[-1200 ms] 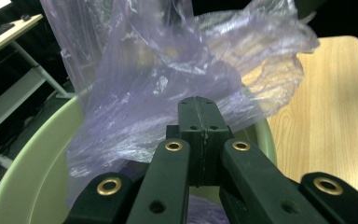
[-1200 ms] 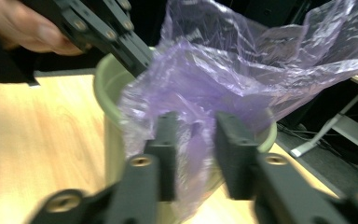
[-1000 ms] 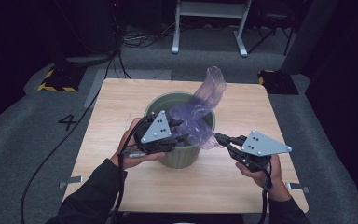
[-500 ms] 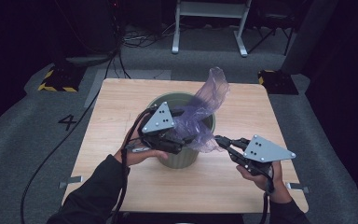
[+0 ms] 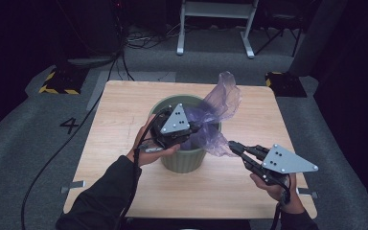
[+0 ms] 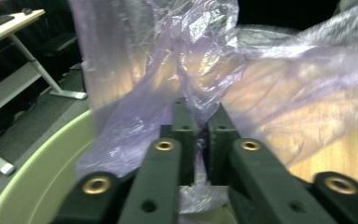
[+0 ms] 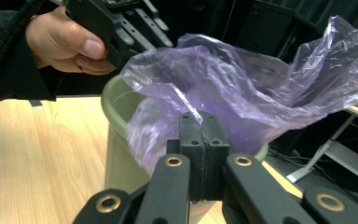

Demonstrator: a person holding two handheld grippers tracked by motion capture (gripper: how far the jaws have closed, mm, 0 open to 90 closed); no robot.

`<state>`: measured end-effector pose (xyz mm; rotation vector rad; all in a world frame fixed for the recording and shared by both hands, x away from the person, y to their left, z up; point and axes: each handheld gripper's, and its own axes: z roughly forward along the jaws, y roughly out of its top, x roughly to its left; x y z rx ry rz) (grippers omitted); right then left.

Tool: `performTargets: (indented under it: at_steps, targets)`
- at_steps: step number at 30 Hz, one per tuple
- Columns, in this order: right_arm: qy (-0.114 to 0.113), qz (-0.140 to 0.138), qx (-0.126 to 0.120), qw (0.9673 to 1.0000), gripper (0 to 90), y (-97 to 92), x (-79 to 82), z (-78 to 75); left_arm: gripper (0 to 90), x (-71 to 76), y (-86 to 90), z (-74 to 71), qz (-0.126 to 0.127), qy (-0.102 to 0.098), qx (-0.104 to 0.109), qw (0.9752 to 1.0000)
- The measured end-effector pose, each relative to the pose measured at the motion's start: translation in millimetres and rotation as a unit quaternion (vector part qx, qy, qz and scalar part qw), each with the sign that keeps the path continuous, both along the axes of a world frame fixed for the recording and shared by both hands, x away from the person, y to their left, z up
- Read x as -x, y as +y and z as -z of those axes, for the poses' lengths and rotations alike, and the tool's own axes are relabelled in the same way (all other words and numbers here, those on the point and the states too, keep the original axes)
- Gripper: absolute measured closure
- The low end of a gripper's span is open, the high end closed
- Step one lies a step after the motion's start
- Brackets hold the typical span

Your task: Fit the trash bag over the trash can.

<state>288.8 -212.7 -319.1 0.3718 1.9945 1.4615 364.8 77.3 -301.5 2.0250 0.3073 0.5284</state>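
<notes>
Over the green bin (image 5: 184, 158): both your grippers pinch the purple bag (image 5: 220, 103).
Left gripper (image 6: 199, 122) has just closed on film; right gripper (image 7: 201, 122) clamps an edge; bin's inside is hidden.

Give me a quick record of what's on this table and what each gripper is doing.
Surface: wooden table
Container: green bin, upright at mid-table
Liner: purple plastic bag, partly over the bin's rim, bunched up on the far right side
Left gripper: over the bin, jaws just closed on a fold of the bag
Right gripper: shut on the bag's edge, to the right of the bin
</notes>
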Motion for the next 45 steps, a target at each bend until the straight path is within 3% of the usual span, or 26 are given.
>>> performTargets:
  at_steps: [3, 11, 19, 25, 34, 38, 45]
  targets:
    - [0.006, 0.013, -0.008, 0.9999, 90.0, -5.9, 0.0, 0.9, 88.5, 0.7, 7.7, -0.8, -0.001, 0.001, 0.006, 1.0000]
    - [0.040, 0.038, -0.046, 0.9974, 89.9, -20.9, -1.3, 8.3, 88.6, 21.5, 37.0, -3.3, -0.004, -0.017, 0.014, 0.9997]
    - [0.050, 0.035, -0.040, 0.9973, 89.5, -17.9, 5.2, 15.0, 88.9, 44.7, 64.9, 8.6, 0.005, -0.014, 0.028, 0.9995]
    - [0.056, 0.036, -0.029, 0.9974, 87.5, -11.8, 6.3, 19.8, 88.7, 61.6, 82.4, 22.0, 0.001, -0.009, 0.059, 0.9982]
    - [0.071, 0.039, -0.016, 0.9966, 87.2, -4.1, 0.7, 33.4, 88.6, 69.3, 87.6, 50.7, -0.010, -0.009, 0.050, 0.9986]
    - [0.078, 0.043, -0.009, 0.9960, 81.1, -1.3, -3.6, 39.6, 88.6, 64.3, 87.0, 65.4, -0.017, 0.008, 0.049, 0.9986]
    - [0.074, 0.040, -0.009, 0.9964, 48.0, 3.1, -3.8, 43.2, 88.6, 56.0, 84.0, 78.5, -0.021, 0.022, 0.046, 0.9985]
